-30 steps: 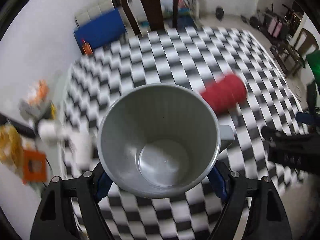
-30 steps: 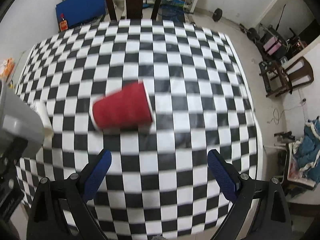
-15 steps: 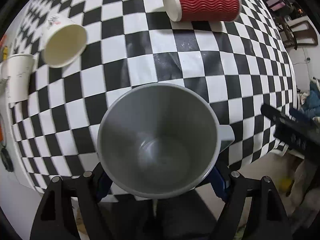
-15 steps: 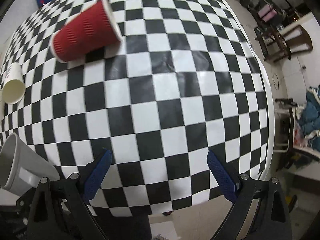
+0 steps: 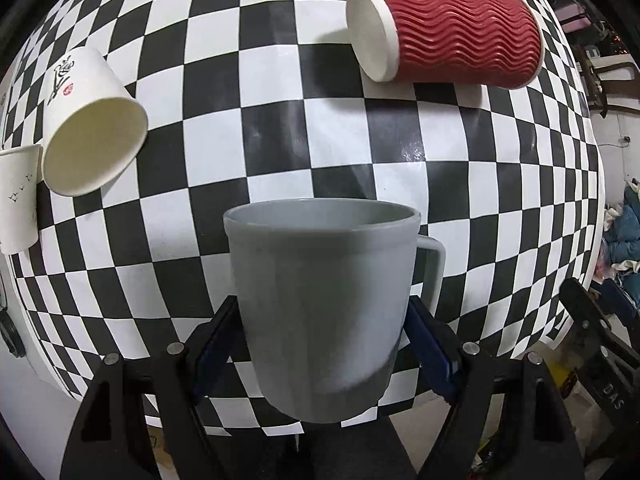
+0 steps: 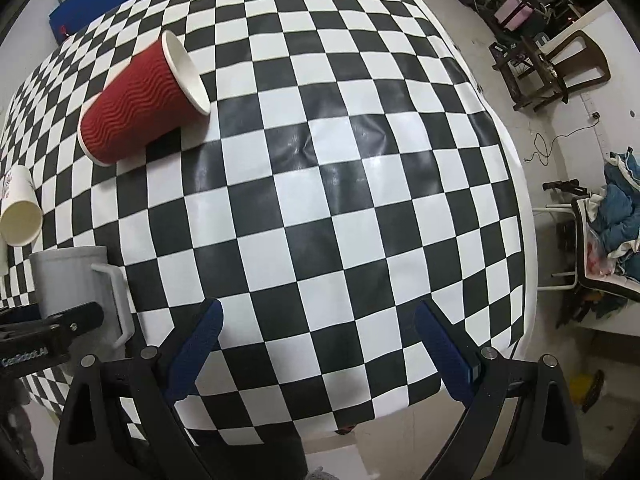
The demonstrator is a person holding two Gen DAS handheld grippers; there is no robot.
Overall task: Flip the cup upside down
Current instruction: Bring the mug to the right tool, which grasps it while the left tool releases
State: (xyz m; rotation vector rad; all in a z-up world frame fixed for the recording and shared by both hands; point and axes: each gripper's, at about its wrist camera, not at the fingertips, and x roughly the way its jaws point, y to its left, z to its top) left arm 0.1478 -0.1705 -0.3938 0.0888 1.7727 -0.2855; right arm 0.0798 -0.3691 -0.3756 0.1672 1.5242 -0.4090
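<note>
My left gripper (image 5: 320, 344) is shut on a grey plastic mug (image 5: 320, 300) and holds it over the near part of the checkered table (image 5: 280, 140), its mouth facing away from the camera toward the tabletop and its handle to the right. The mug also shows at the lower left of the right wrist view (image 6: 76, 284), with the left gripper's black body in front of it. My right gripper (image 6: 320, 348) is open and empty above the table's near edge (image 6: 360, 412).
A red ribbed paper cup (image 5: 444, 32) lies on its side at the far right; it also shows in the right wrist view (image 6: 140, 100). A white paper cup (image 5: 88, 120) lies on its side at the left, beside another white cup (image 5: 16, 196). Chairs and clutter stand right of the table (image 6: 560, 60).
The left gripper has turned the mug over: a second ago I looked into its open mouth, now I see its outer wall with the mouth facing away toward the table.
</note>
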